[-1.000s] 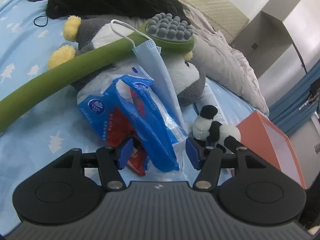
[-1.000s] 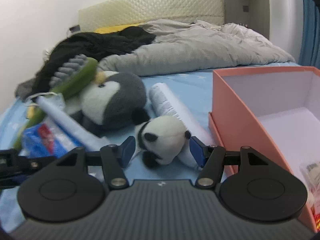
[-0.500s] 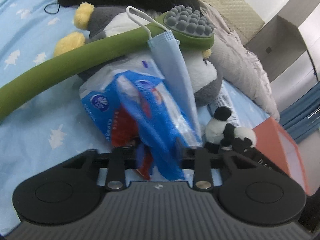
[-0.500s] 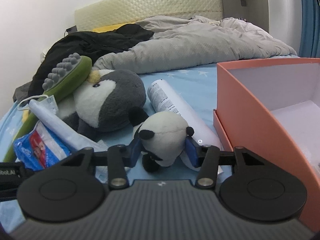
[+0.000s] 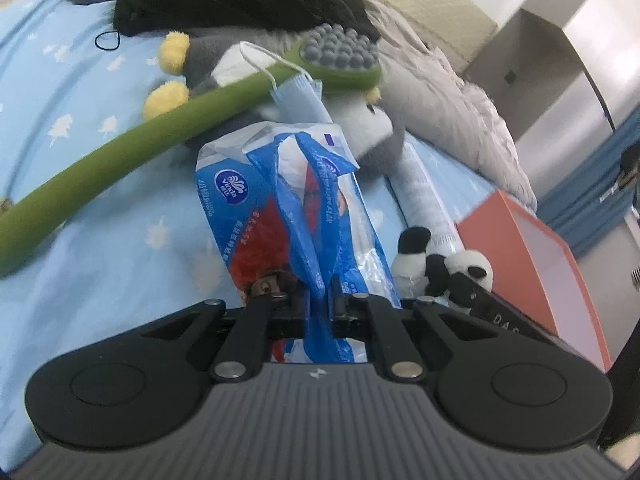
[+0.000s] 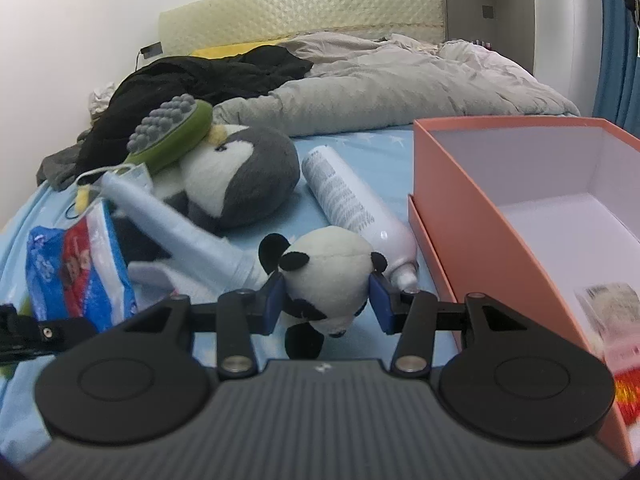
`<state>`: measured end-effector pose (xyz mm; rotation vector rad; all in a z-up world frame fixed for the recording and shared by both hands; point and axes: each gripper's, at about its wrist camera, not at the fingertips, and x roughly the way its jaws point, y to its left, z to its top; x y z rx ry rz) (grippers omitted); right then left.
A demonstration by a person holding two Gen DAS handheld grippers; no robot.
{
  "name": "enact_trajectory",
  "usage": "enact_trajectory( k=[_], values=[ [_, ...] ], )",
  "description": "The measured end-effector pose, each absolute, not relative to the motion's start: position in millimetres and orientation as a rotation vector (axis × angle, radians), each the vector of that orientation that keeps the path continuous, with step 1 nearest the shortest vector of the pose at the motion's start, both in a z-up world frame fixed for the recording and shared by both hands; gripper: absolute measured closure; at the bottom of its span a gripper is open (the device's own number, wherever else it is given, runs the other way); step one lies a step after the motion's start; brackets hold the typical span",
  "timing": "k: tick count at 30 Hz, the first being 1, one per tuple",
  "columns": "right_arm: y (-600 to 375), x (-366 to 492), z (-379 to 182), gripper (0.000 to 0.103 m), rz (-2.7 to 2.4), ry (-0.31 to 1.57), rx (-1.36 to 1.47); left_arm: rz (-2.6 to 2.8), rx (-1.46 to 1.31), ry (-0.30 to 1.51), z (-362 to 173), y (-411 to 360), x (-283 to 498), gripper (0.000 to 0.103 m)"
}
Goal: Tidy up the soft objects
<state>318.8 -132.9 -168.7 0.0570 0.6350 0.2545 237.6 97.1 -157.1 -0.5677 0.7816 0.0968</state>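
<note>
Tissue pack clamped in left gripper, jaws narrow. Panda plush pinched btwn right gripper pads, near orange box.

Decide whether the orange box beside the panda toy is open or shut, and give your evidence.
Open. The orange box has no lid on it; its white inside walls and floor show from above, with a packet lying in the near corner.

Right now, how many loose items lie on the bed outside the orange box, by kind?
Plush toys: 2, panda and penguin
Tissue packs: 1
Face masks: 1
Green massage brushes: 1
White bottles: 1
Total: 6
</note>
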Motion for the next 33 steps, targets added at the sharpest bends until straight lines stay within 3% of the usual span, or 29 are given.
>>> enact_trajectory(
  k=[18,26,28,30,33],
  values=[
    [-141,213,-163,0.054,0.303,0.67,-0.08,-0.015,-0.488,0.976,-167,76,150,0.094],
    [-144,185,-163,0.053,0.319,0.706,-0.131,0.031,-0.487,0.968,-176,79,140,0.092],
    [-146,181,-164,0.053,0.323,0.728,-0.124,0.039,-0.515,0.958,-176,80,141,0.083],
    [-149,176,-165,0.053,0.332,0.747,-0.123,0.047,-0.552,0.938,-175,84,140,0.066],
    [-152,171,-169,0.052,0.34,0.776,-0.122,0.058,-0.558,0.917,-174,83,137,0.064]
  ],
)
